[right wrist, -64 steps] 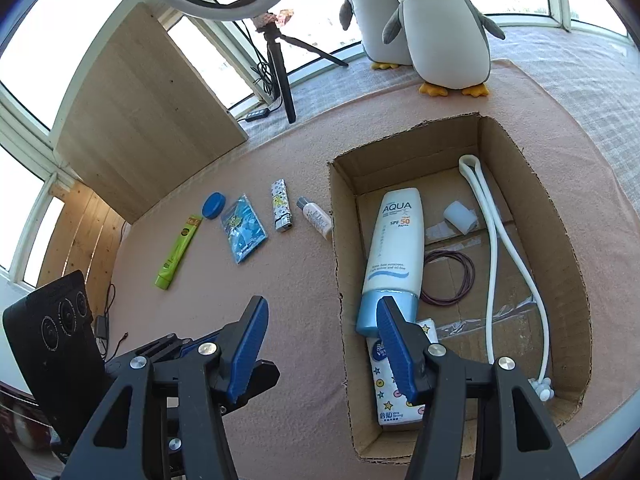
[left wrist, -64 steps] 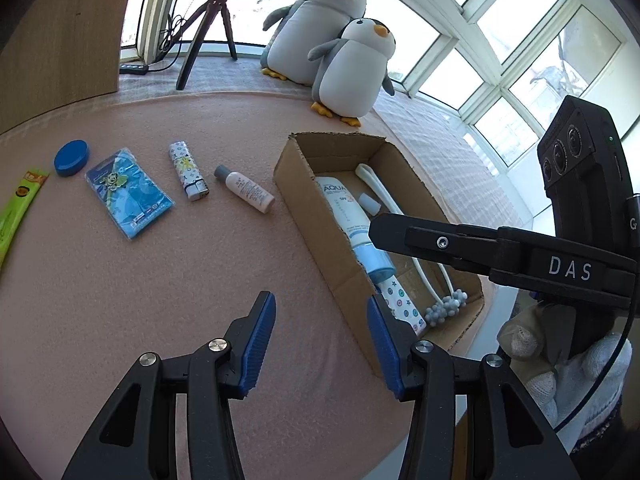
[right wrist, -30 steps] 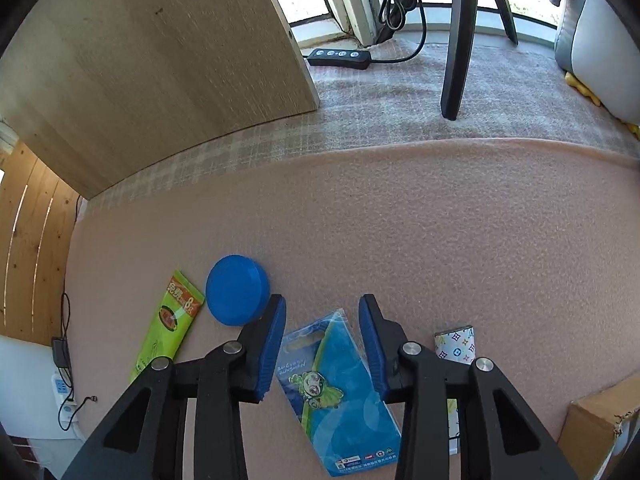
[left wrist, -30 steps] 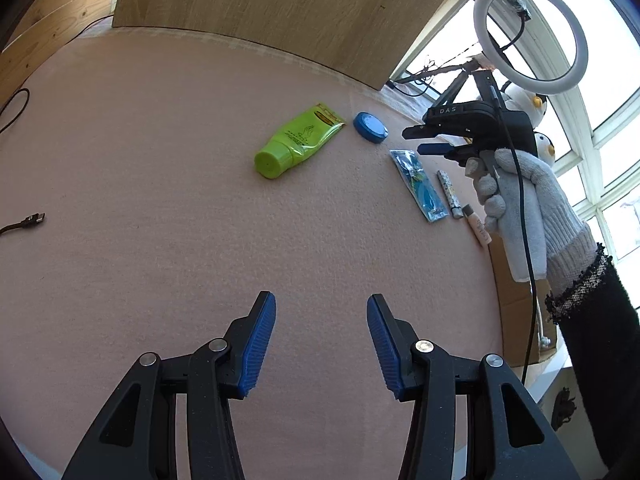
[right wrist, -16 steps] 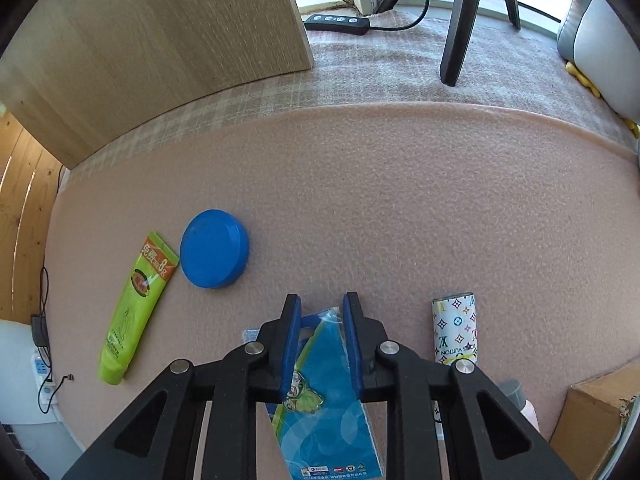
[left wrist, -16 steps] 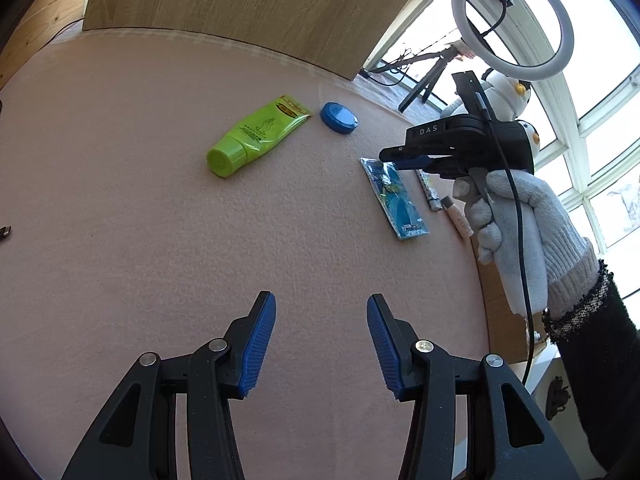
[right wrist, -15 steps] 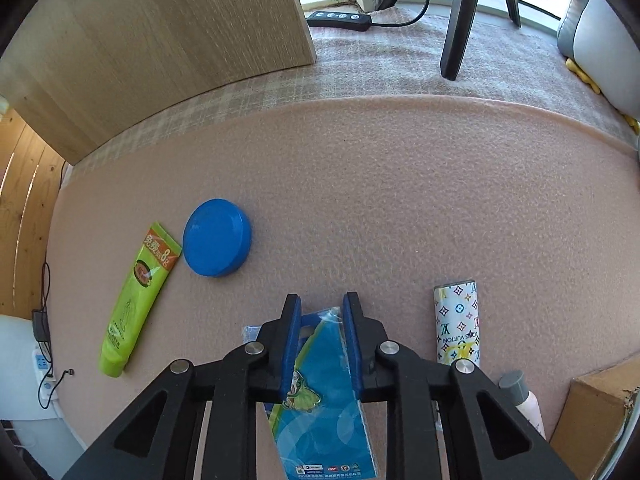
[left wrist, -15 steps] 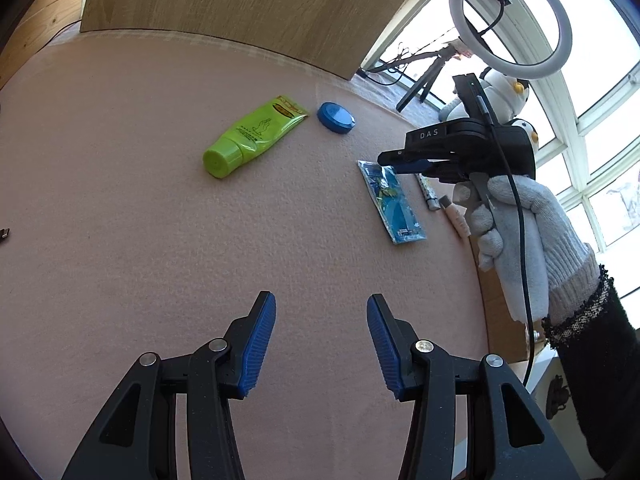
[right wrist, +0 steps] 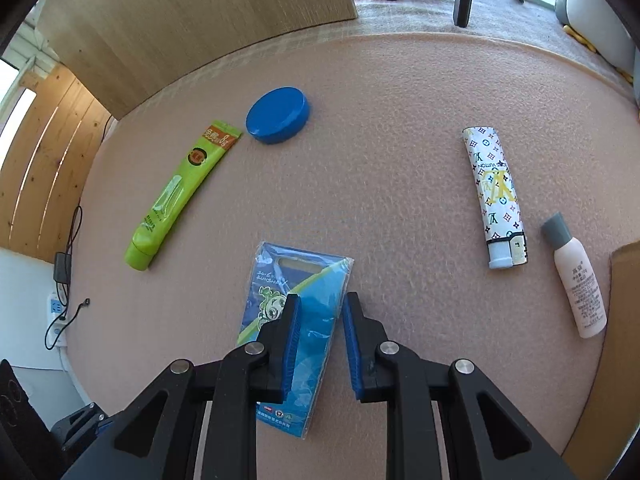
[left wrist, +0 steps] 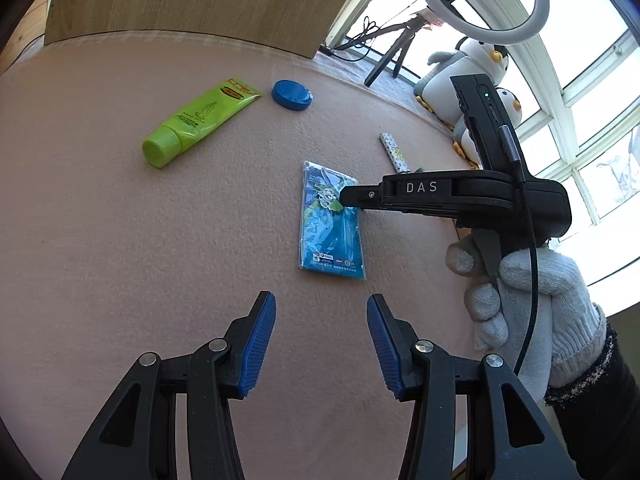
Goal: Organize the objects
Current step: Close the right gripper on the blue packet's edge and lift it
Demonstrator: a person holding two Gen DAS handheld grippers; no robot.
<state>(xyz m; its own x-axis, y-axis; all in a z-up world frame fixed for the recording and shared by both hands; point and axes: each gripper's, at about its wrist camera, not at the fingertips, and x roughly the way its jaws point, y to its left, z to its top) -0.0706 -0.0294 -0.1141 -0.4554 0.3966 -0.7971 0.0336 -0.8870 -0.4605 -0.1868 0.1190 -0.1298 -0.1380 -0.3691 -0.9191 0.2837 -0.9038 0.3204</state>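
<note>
A blue plastic packet [right wrist: 296, 280] with a green cartoon lies on the pink cloth [right wrist: 400, 80]. My right gripper [right wrist: 320, 304] points down at it, jaws narrow, shut on the packet's right edge. In the left wrist view that gripper [left wrist: 344, 197] reaches in from the right, held by a gloved hand [left wrist: 520, 292], with its tip on the packet [left wrist: 330, 240]. My left gripper [left wrist: 322, 308] hangs open just short of the packet's near end, with nothing between its fingers.
A green tube [right wrist: 180, 192] and a blue lid [right wrist: 278, 114] lie left of the packet. A patterned lighter [right wrist: 496, 196], a small pink bottle [right wrist: 580, 292] and a cardboard box's edge [right wrist: 628, 320] lie right. A wooden board [right wrist: 180, 12], tripod and plush penguins [left wrist: 480, 64] stand behind.
The right gripper's jaws narrowed onto the packet, which has slid away from the lighter and turned. The left gripper, still open, has come nearer to the packet.
</note>
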